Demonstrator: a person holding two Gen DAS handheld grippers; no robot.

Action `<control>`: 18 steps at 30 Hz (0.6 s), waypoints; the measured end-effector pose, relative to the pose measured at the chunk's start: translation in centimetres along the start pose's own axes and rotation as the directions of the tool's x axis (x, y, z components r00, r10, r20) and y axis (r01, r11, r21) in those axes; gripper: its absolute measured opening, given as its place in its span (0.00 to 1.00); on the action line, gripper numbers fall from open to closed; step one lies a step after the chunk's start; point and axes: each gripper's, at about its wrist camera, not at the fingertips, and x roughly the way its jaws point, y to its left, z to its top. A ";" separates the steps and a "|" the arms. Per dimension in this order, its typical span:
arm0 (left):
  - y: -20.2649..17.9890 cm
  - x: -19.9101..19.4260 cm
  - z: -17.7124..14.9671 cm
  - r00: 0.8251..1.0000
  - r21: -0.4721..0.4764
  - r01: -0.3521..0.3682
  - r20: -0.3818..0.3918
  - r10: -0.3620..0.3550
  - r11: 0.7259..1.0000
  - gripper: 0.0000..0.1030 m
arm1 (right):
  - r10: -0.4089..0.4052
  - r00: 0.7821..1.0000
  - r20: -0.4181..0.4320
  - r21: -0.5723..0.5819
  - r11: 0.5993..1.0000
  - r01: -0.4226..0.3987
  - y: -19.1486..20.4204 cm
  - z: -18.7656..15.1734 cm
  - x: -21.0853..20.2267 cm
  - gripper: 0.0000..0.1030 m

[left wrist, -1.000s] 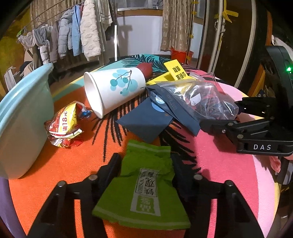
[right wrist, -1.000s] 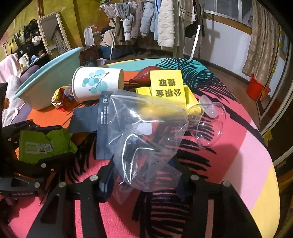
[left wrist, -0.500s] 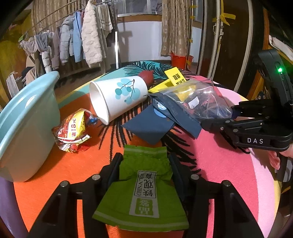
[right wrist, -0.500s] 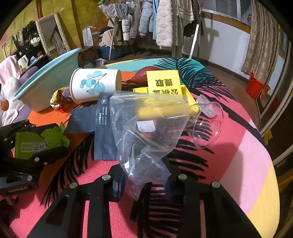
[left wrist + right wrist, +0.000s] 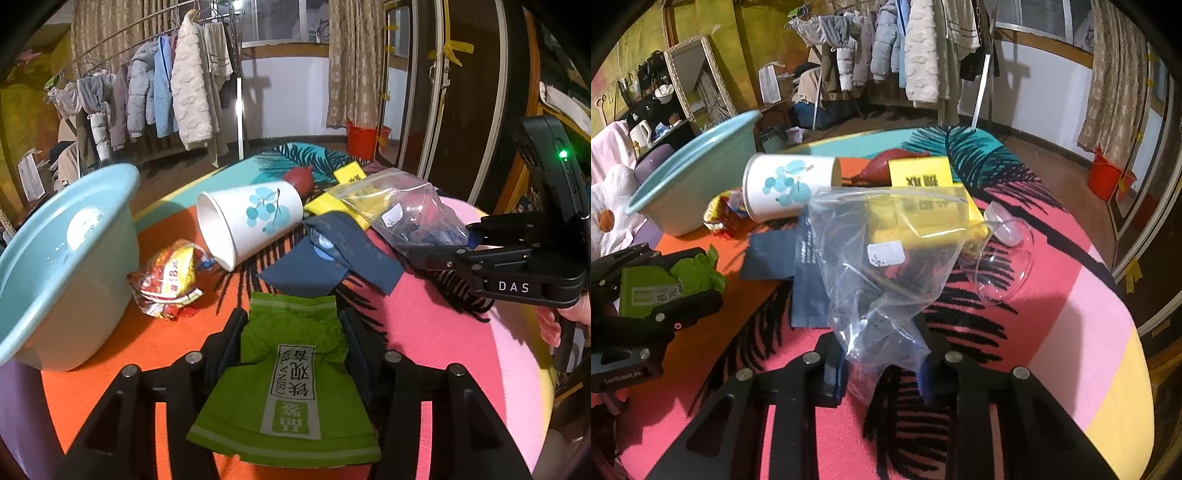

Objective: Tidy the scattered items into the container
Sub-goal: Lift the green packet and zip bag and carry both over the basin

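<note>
My left gripper [image 5: 291, 325] is shut on a green tea packet [image 5: 291, 373] and holds it above the table; it also shows in the right wrist view [image 5: 665, 284]. My right gripper [image 5: 882, 347] is shut on a clear plastic bag [image 5: 882, 258] and holds it lifted; the bag also shows in the left wrist view [image 5: 402, 214]. The light blue basin [image 5: 55, 266] stands at the table's left edge. A white paper cup [image 5: 247, 218] lies on its side beside a crumpled red and yellow wrapper [image 5: 166, 284].
Dark blue pouches [image 5: 332, 254], yellow cards [image 5: 919, 173], a red pear-shaped thing [image 5: 882, 166] and a clear plastic cup [image 5: 1004, 258] lie on the round colourful table [image 5: 443, 339]. A clothes rack [image 5: 166, 92] stands behind the table.
Both grippers have risen with their loads. The clear bag went from lying on the table to hanging lifted in my right gripper, whose fingers closed in on it. The green packet stays gripped.
</note>
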 end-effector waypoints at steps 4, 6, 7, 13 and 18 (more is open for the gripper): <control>0.1 -1.3 0.4 1.000 0.000 -0.003 0.024 0.003 1.000 0.54 | 0.001 1.000 0.025 -0.001 1.000 -0.001 0.4 0.3 -1.6 0.30; 0.3 -1.9 0.7 0.999 -0.003 -0.005 0.035 0.006 1.000 0.54 | 0.003 0.999 0.036 -0.001 1.000 -0.003 0.7 0.6 -2.4 0.30; 0.5 -2.4 0.8 0.999 -0.005 -0.009 0.044 0.009 1.000 0.54 | 0.005 0.999 0.039 -0.003 1.000 -0.005 0.8 0.8 -2.7 0.30; 2.3 -5.1 1.7 0.996 -0.020 -0.042 0.078 0.044 0.999 0.54 | 0.032 0.996 0.081 -0.033 0.999 -0.030 2.8 2.4 -4.6 0.30; 4.9 -8.1 2.4 0.986 -0.049 -0.099 0.128 0.104 0.994 0.54 | 0.069 0.990 0.124 -0.082 0.995 -0.059 6.2 4.8 -5.9 0.30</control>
